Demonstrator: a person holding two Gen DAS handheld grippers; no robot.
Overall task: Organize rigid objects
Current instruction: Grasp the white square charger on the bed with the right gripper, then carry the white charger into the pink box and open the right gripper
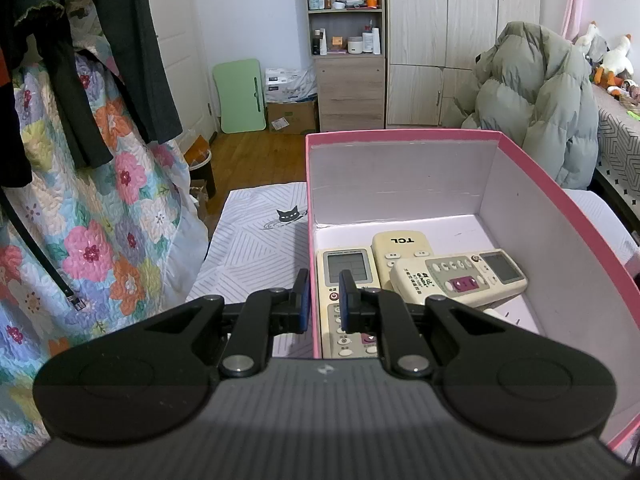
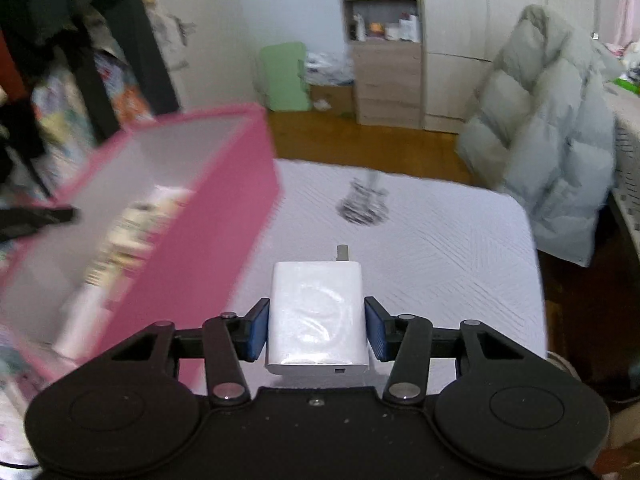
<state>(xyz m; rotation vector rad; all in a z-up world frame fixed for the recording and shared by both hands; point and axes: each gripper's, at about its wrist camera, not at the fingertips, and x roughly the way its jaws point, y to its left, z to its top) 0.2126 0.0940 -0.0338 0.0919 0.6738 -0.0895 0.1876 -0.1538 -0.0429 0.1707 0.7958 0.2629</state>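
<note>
A pink box (image 1: 400, 136) with a white inside stands on a white patterned cloth (image 1: 248, 248). Three cream remote controls lie in it: one with a grey screen (image 1: 348, 268), a TCL one (image 1: 400, 242), and one across them (image 1: 460, 280). My left gripper (image 1: 324, 300) is shut on the box's left wall, one pad inside and one outside. In the blurred right wrist view, my right gripper (image 2: 316, 328) is shut on a white charger (image 2: 316, 300), held above the cloth (image 2: 440, 260) with its plug prongs pointing away. The pink box (image 2: 208, 216) is to its left.
A grey puffer jacket (image 1: 532, 100) hangs over something beyond the box on the right. A floral quilt (image 1: 80, 220) and dark clothes (image 1: 120, 60) hang on the left. Shelves (image 1: 344, 12) and a wardrobe (image 1: 440, 40) stand against the far wall across a wooden floor.
</note>
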